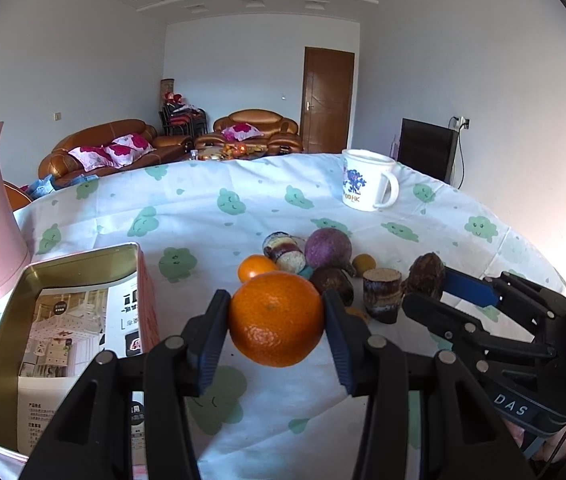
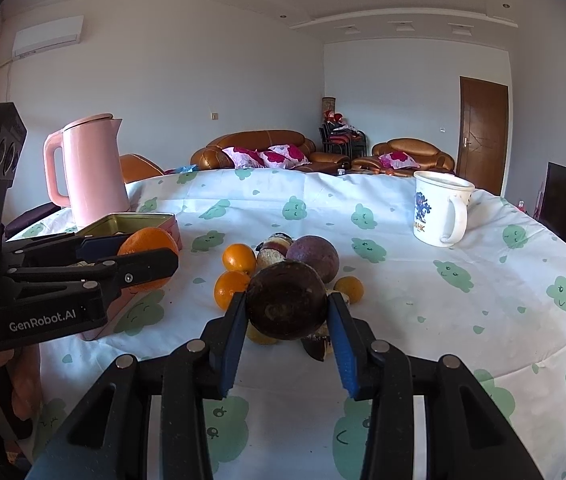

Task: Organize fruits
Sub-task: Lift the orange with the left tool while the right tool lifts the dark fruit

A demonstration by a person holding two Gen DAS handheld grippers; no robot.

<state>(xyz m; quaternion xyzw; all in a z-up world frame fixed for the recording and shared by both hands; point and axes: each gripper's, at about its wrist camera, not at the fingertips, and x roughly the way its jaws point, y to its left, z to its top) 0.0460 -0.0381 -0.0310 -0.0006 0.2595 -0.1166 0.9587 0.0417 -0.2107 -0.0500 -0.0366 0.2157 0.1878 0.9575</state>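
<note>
the left gripper is matte black plastic, built of scissor-like link bars joined by round silver rivets, with ribbed blue pads lining its two fingers. behind those rivets its body carries white "genrobot.ai" lettering, and above that a black block with two round lens openings. the right gripper is the same build: black links, silver rivets, blue pads. behind its rivets the body reads "das" in white, a thin dark cable trails below, and a similar lens block stands above.
</note>
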